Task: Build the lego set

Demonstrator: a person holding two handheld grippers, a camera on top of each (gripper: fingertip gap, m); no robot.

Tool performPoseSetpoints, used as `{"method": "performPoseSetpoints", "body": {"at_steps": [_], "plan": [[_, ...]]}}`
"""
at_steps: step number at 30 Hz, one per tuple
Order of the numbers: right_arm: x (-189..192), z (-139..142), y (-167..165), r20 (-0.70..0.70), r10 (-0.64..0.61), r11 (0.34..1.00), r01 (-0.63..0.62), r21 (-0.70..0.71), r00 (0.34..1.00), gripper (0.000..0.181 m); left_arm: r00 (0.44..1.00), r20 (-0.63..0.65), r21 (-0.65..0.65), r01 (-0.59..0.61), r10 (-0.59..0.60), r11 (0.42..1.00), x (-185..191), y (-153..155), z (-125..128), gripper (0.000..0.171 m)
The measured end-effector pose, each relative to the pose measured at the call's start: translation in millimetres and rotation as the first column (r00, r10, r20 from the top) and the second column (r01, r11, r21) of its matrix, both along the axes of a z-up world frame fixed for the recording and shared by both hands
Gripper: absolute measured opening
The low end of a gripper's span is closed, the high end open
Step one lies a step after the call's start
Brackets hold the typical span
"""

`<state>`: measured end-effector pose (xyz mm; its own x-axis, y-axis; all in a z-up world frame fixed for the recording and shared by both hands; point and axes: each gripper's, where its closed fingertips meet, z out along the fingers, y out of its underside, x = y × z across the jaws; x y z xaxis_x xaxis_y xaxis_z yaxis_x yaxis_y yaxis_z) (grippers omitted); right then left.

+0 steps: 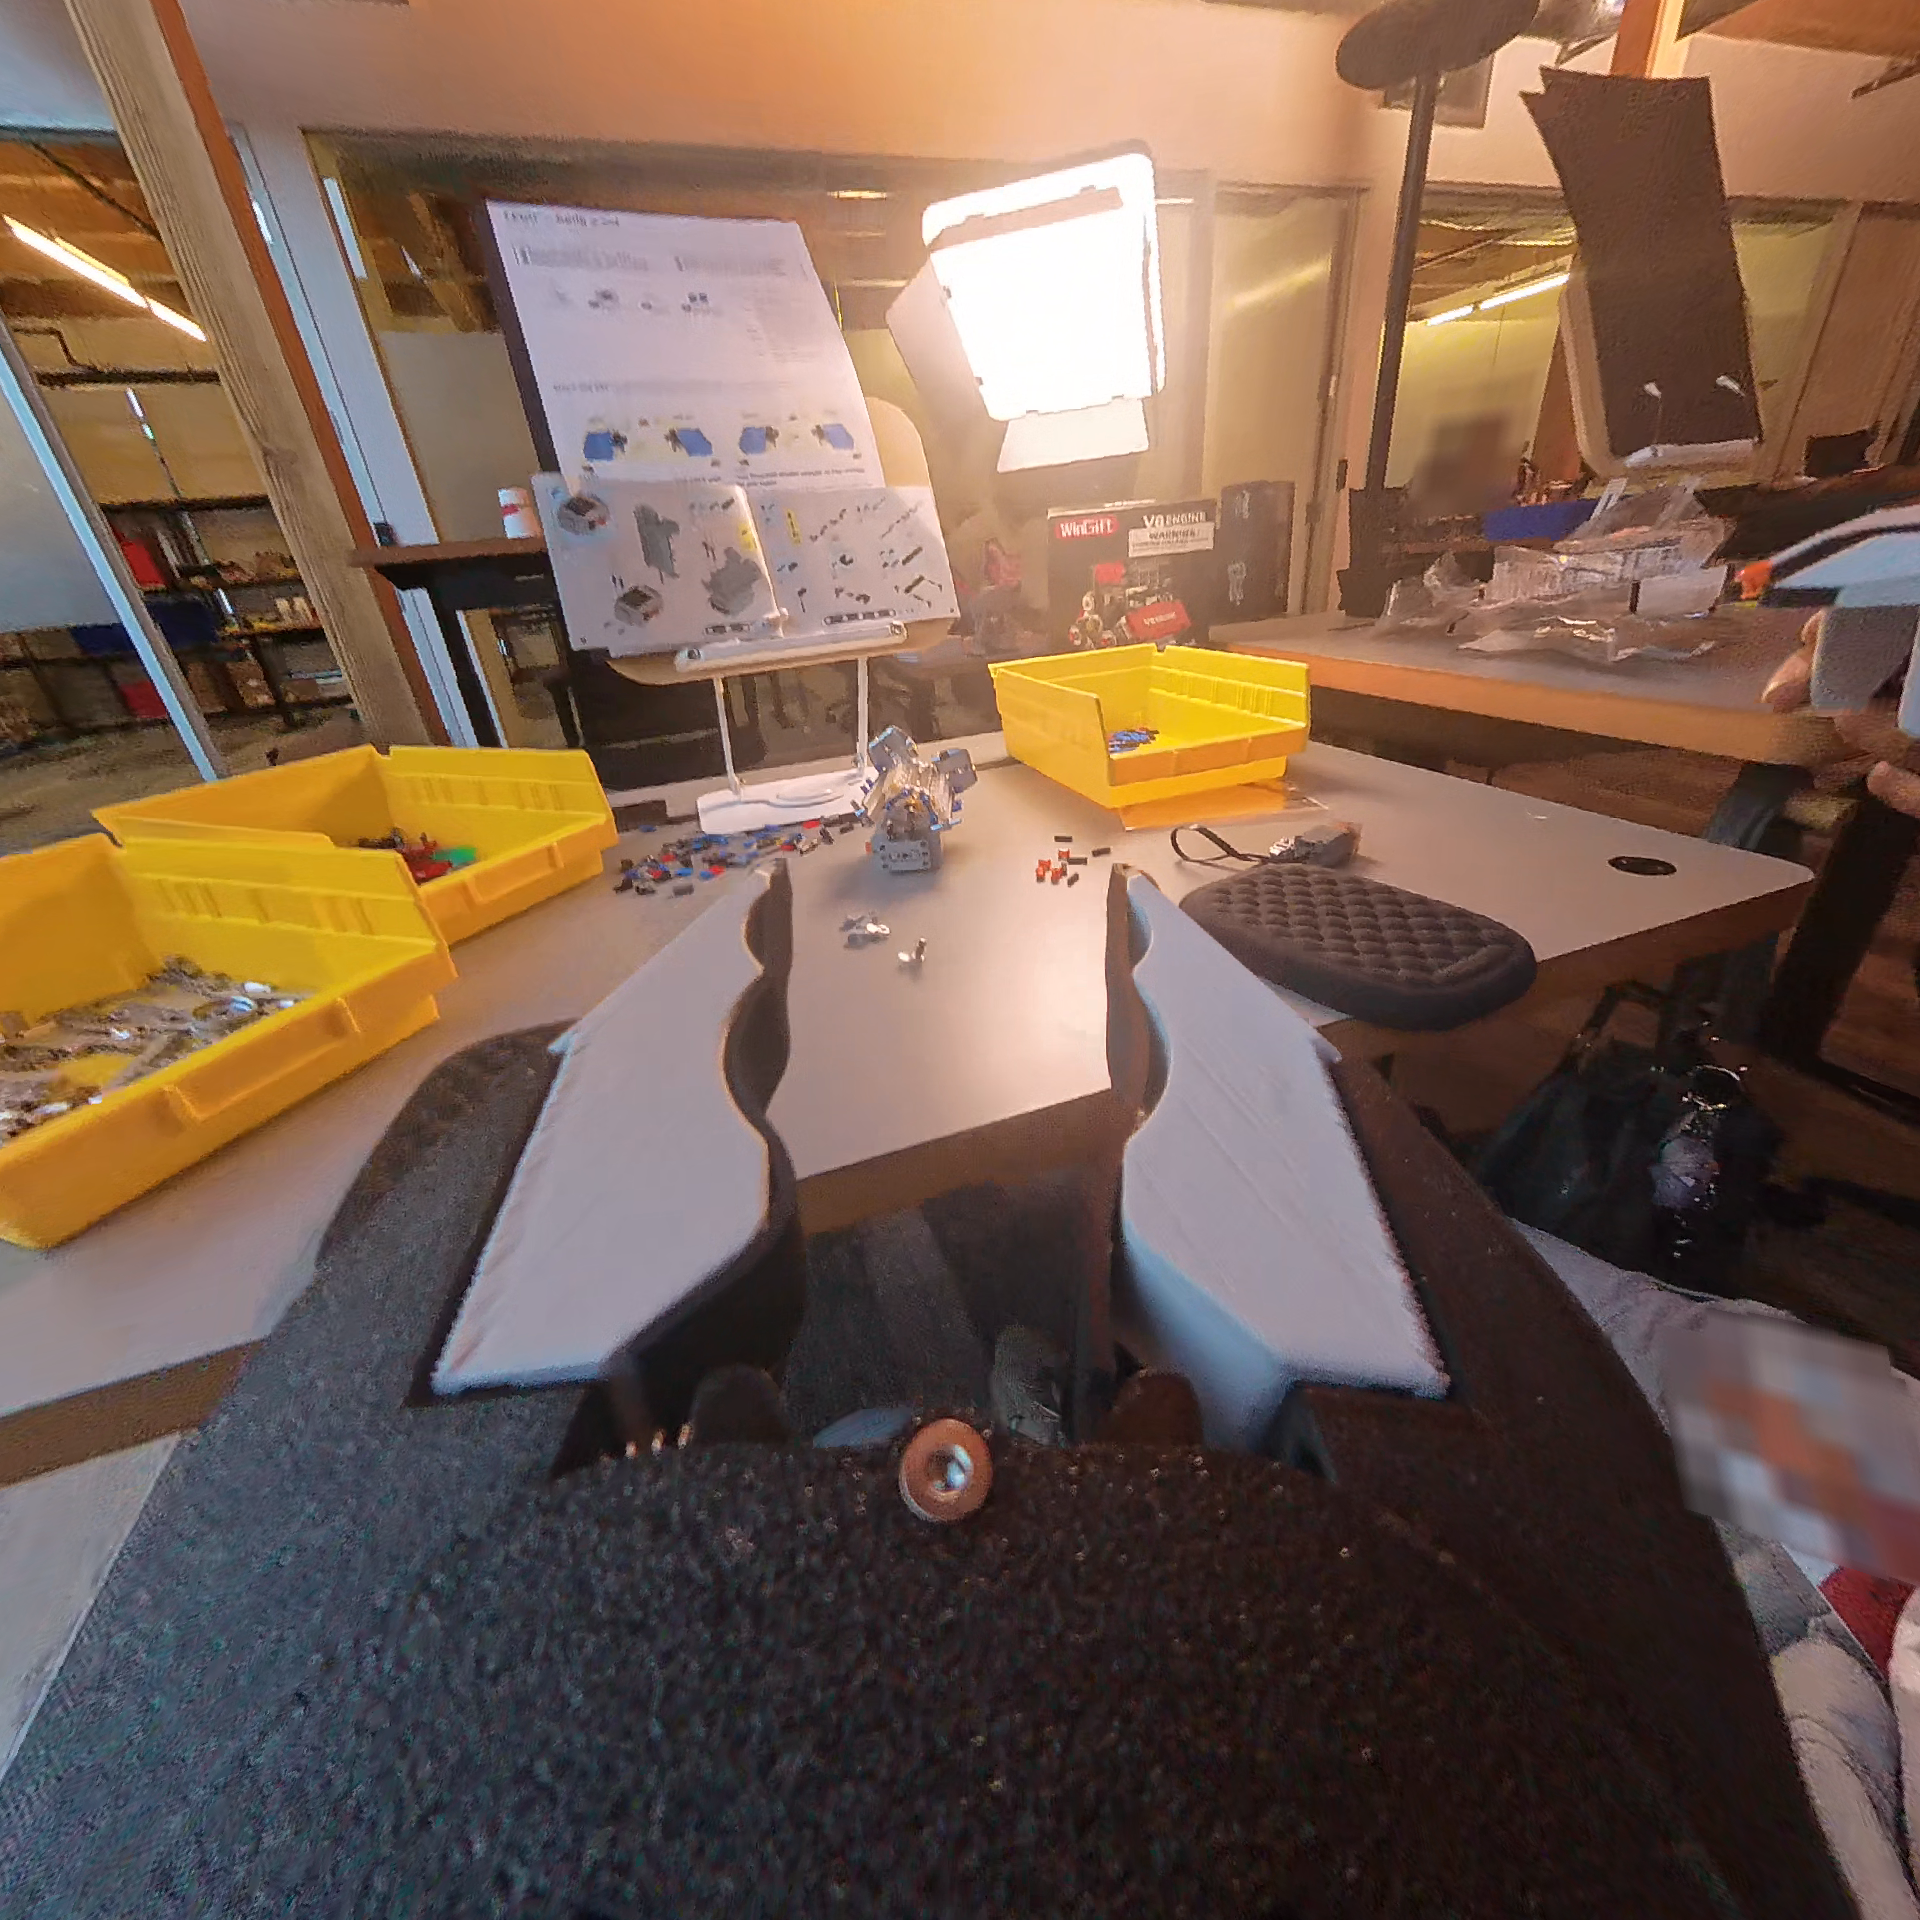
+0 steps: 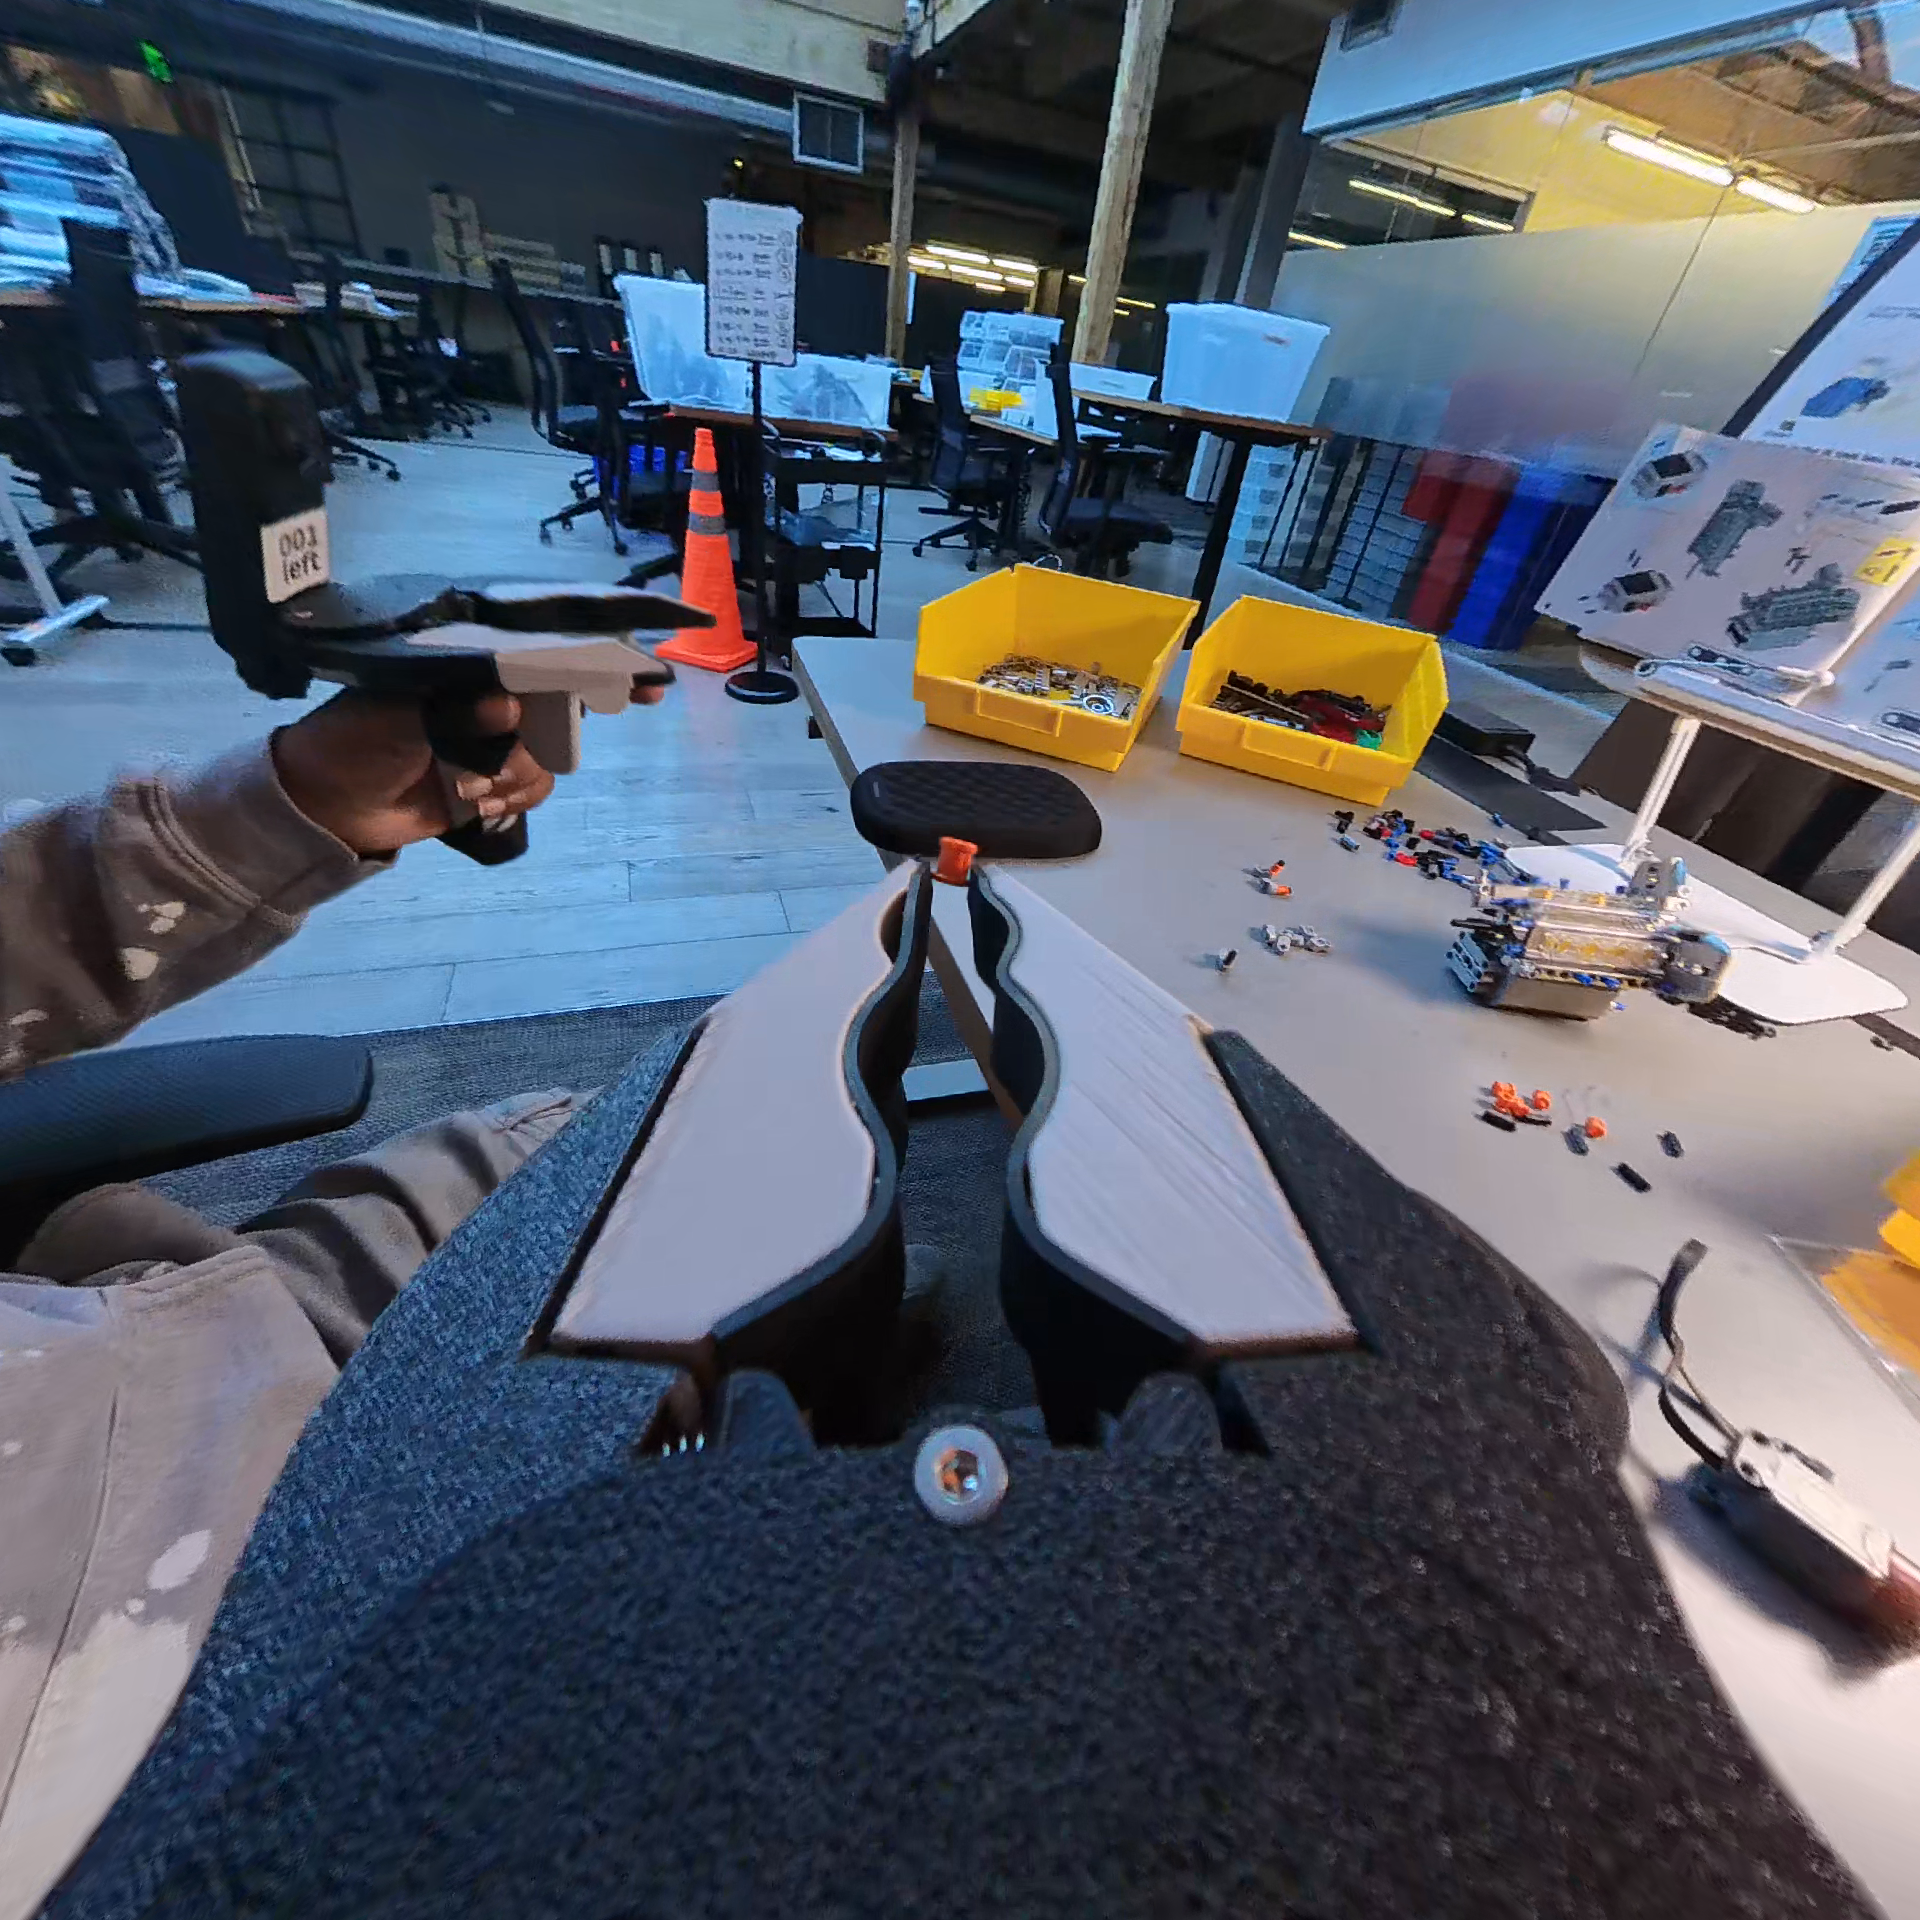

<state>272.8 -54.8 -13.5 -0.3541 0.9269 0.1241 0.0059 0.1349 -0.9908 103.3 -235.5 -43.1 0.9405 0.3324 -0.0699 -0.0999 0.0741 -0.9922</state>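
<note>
Orange, a tiny flanged plastic peg (image 2: pixel 952 860) sits pinched at the tips of the right claw (image 2: pixel 948 878), its wavy grey fingers nearly together, held off the worktop (image 2: pixel 1195 997) edge near a quilted black wrist pad (image 2: pixel 977 810). Wide apart and empty, the left claw (image 1: pixel 943 883) hovers before a blocky grey brick-built engine model (image 1: pixel 914 795), scattered small pegs and ribbed yellow bins (image 1: pixel 1148 717).

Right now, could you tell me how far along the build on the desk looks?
Part built: a grey and blue model stands on the table. In hand: the right gripper pinches a small orange peg; the left gripper is open and empty. Left: loose pieces lie scattered, and the yellow bins hold more.
</note>
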Motion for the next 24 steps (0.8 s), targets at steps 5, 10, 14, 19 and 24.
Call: {"method": "performPoseSetpoints", "body": {"at_steps": [5,10,14,19,24], "plan": [[-74,2,8,0.032,0.06,0.997,-0.062,0.035,0.998,0.006,0.999,0.043,-0.074,-0.018,0.021,0.997,-18,15,-53,0.058],[-204,35,20,0.02,0.12,0.989,-0.121,0.082,0.993,0.007,0.999,0.029,-0.152,0.045,-0.041,0.987,-63,44,-83,0.058],[-299,80,31,0.018,0.137,0.979,-0.138,0.149,0.99,0.006,0.985,-0.029,-0.159,0.161,-0.168,0.974,-102,89,-70,0.058],[-347,140,35,0.057,0.1,0.967,-0.111,0.231,0.993,0.006,0.964,-0.077,-0.148,0.241,-0.254,0.959,-123,135,-33,0.058],[-344,179,29,0.118,0.066,0.939,-0.101,0.328,0.991,0.007,0.972,-0.054,-0.151,0.218,-0.228,0.964,-126,142,-26,0.058]]}}
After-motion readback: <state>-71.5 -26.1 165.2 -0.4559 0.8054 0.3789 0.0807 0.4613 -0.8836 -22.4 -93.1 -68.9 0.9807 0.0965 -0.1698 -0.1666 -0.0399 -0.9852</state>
